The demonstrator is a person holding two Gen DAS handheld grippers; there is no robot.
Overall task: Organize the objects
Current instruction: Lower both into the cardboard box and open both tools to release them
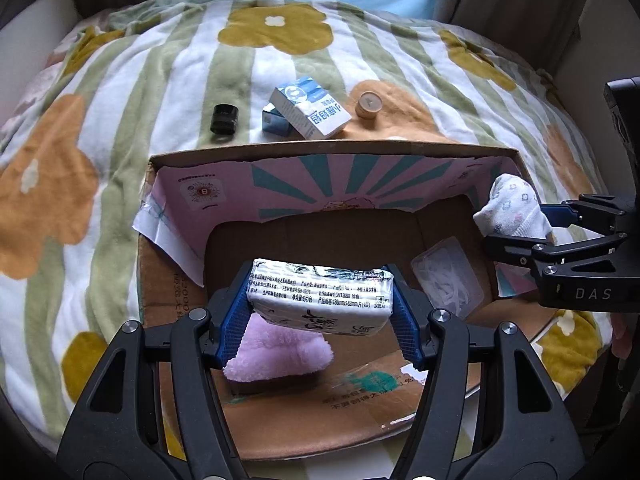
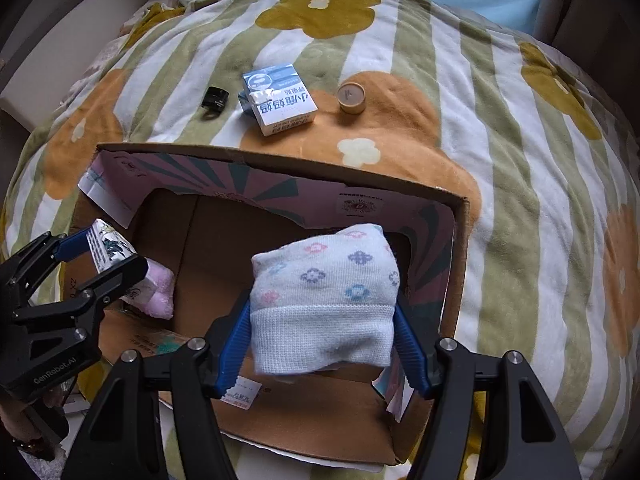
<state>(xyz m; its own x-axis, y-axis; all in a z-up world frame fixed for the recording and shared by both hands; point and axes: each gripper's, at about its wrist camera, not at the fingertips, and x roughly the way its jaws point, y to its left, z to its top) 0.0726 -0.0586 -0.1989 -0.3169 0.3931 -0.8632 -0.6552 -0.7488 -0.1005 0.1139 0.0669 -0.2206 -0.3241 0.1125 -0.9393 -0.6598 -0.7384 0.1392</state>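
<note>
An open cardboard box [image 1: 332,148] [image 2: 280,162] lies on a flowered blanket. My left gripper [image 1: 320,312] is shut on a white tissue pack [image 1: 320,300] and holds it over the box's left part; the tissue pack also shows in the right wrist view [image 2: 110,250]. My right gripper [image 2: 322,320] is shut on a rolled white sock with flower print [image 2: 326,292] over the box's right part; the sock also shows in the left wrist view [image 1: 512,208]. Inside the box lie a pink fluffy cloth [image 1: 280,354] [image 2: 160,296] and a clear packet of white items [image 1: 448,276].
Beyond the box on the blanket [image 1: 120,92] lie a black cylinder [image 1: 225,119] [image 2: 215,98], a white and blue carton [image 1: 308,108] [image 2: 280,102] over a smaller blue box [image 1: 275,121], and a round tan lid-topped tub [image 1: 369,105] [image 2: 352,97].
</note>
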